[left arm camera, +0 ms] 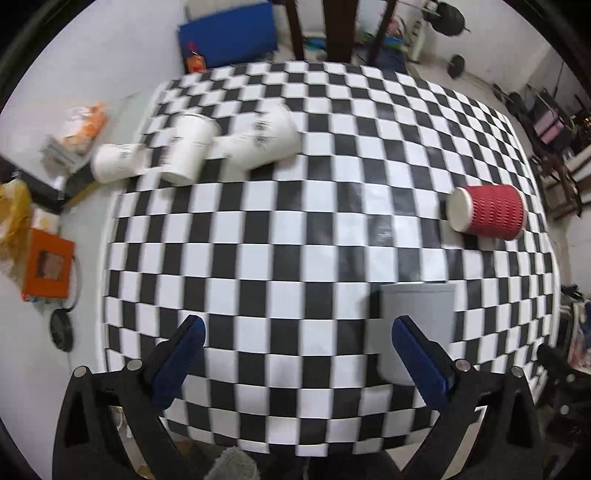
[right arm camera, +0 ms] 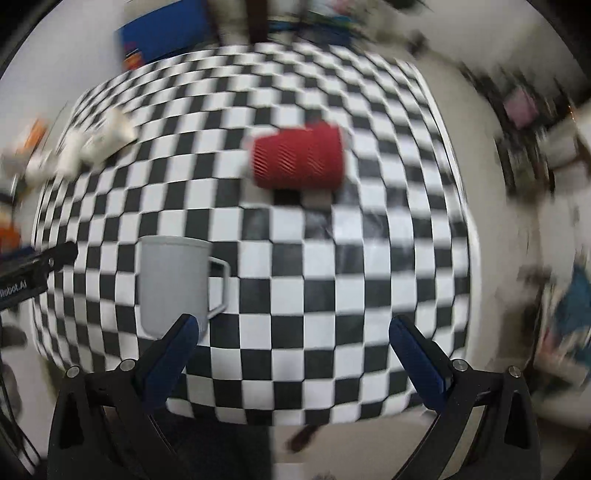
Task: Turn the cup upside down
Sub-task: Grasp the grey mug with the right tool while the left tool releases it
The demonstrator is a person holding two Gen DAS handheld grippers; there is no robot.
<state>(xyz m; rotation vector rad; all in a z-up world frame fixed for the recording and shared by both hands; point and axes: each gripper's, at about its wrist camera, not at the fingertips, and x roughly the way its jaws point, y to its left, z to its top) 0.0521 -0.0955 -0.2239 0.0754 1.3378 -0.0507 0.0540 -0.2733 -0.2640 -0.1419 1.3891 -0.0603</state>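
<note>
A grey mug (right arm camera: 171,284) with a handle on its right stands on the checkered table (right arm camera: 332,258), wider end at the top; whether that end is its mouth or its base I cannot tell. It shows in the left wrist view (left arm camera: 417,325) behind my left gripper's right finger. A red ribbed paper cup (right arm camera: 299,158) lies on its side beyond it, also in the left wrist view (left arm camera: 487,212). My left gripper (left arm camera: 297,332) is open and empty above the table. My right gripper (right arm camera: 291,332) is open and empty, its left fingertip just in front of the mug.
Three white paper cups (left arm camera: 192,147) lie tipped at the table's far left. Boxes and bags (left arm camera: 44,258) sit on the floor to the left. A blue mat (left arm camera: 227,33) leans beyond the far edge. Chairs and clutter (left arm camera: 546,122) stand at the right.
</note>
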